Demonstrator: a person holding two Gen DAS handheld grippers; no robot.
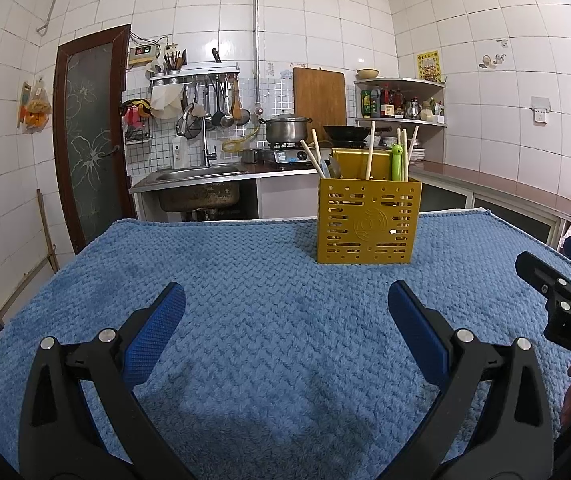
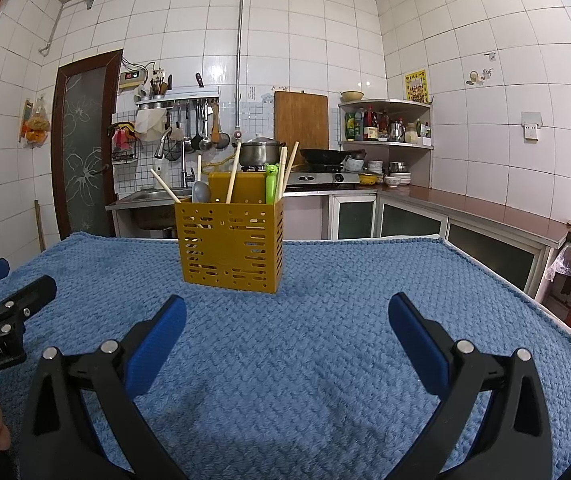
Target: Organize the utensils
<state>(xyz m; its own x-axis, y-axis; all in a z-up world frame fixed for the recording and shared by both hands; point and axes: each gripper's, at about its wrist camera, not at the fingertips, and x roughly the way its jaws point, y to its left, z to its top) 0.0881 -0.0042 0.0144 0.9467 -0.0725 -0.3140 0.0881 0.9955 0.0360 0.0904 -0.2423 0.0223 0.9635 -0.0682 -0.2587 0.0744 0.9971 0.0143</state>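
Both jaws spread wide, nothing held: left gripper [image 1: 286, 312] and right gripper [image 2: 287, 320] hover low over the blue towel [image 1: 245, 320], bare in the foreground. Farther on, upper centre of each frame, the yellow holder [image 2: 231, 246] stands upright on the towel with chopsticks [image 2: 232, 174], a spoon [image 2: 200, 192] and a green utensil [image 2: 271, 182] sticking up, roughly vertical. Holder sits ahead-right of the left gripper, ahead-left of the right one; neither is clearly nearer. Task looks nearly complete.

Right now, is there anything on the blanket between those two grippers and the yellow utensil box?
Nothing visible. Only bare blue blanket lies between the open left gripper, the open right gripper and the yellow utensil holder.
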